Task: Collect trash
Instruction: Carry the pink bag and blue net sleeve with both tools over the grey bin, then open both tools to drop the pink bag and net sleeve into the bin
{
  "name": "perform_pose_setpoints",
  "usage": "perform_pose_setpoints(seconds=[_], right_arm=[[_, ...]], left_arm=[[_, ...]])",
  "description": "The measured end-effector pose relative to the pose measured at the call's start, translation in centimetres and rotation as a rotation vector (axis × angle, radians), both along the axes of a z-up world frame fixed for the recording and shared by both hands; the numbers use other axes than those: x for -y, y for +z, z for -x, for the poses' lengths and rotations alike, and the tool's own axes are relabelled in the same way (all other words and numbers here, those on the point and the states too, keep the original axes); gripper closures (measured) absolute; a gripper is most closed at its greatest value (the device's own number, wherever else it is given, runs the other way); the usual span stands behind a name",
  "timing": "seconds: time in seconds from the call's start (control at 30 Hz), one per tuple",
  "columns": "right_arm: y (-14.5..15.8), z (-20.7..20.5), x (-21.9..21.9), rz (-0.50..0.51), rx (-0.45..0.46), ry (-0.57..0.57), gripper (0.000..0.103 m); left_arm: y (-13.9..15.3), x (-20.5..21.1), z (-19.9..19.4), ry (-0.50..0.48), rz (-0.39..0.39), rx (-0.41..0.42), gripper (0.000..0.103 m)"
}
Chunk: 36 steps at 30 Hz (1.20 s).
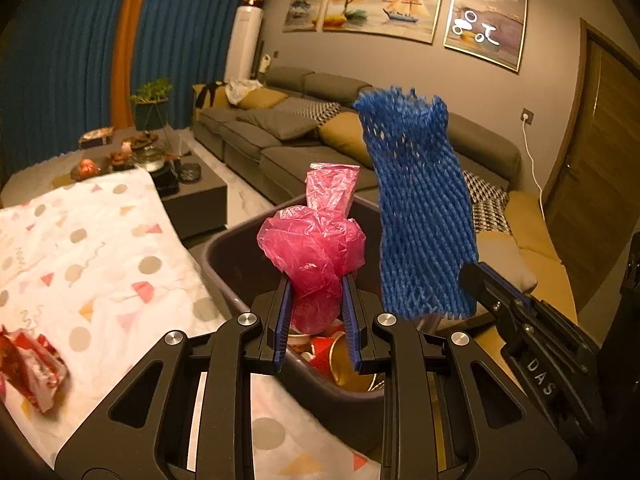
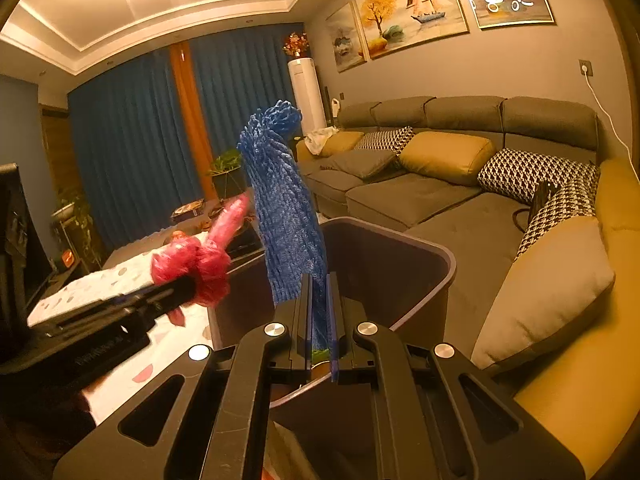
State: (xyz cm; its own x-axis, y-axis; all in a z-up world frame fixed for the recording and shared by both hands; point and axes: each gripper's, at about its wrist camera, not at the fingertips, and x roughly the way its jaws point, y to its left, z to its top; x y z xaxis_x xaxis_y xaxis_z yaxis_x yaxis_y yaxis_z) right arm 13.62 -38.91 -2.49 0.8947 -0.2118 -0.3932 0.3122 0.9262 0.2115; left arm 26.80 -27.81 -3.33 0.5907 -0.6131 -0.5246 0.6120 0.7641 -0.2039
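Left gripper point(image 1: 316, 292) clamps pink bag point(image 1: 316, 244), right gripper point(image 2: 319, 292) pinches blue net point(image 2: 286, 208); we centre both over bin point(image 2: 450, 264), then release.

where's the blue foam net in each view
Left wrist: blue foam net right of centre, held up by the right gripper.
Right wrist: centre, rising from its own jaws.
Shared landmark: dark trash bin beneath it.

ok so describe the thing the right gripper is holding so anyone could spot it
Find the dark trash bin between the patterned table and the sofa. Held upright above it in the right gripper is a blue foam net sleeve. Unlike the crumpled pink plastic bag beside it, it's woven mesh.
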Motion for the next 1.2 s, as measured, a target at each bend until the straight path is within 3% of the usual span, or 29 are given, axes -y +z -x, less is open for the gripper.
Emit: perform_pose_setpoints(seconds=[0.33,0.4,0.5,0.57,0.63,0.77,0.83,1.1,1.2], right_arm=[[-0.4,-1.3,0.3,-0.017,-0.019,0.016,0.095],[-0.5,-1.4,0.4,-0.019,-0.023,0.013,0.095],[-0.7,-1.5,0.4,-0.034,-0.023,0.006,0.094],[-0.8,-1.6,0.7,-0.051,-0.03,0.004,0.089],[-0.8,-1.7,0.8,-0.059,-0.031,0.0,0.079],[-0.7,-1.8,0.4,-0.053,-0.032,-0.001,0.075],[-0.5,-1.6,0.2,-0.054,-0.022,-0.005,0.06],[0.7,1.1,-1.5,0.004,0.025,-0.038,0.028],[1.0,1.7,-2.5,0.008,0.039,-0.035,0.022]], left_arm=[[-1.5,1.1,-1.1,-0.045,0.007,-0.048,0.079],[-1.8,1.3,-1.2,-0.058,0.007,-0.065,0.075],[-2.3,1.1,-1.4,-0.049,0.003,-0.078,0.056],[-2.5,0.7,-1.6,-0.039,0.011,-0.084,0.042],[-2.4,0.2,-1.8,-0.026,0.021,-0.088,0.036],[-2.0,-1.0,-1.7,0.009,0.031,-0.077,0.029],[-1.8,-1.7,-1.5,0.032,0.031,-0.066,0.025],[-0.6,-6.9,0.7,0.186,-0.011,0.036,0.019],[-0.3,-9.6,2.0,0.245,-0.037,0.062,0.018]])
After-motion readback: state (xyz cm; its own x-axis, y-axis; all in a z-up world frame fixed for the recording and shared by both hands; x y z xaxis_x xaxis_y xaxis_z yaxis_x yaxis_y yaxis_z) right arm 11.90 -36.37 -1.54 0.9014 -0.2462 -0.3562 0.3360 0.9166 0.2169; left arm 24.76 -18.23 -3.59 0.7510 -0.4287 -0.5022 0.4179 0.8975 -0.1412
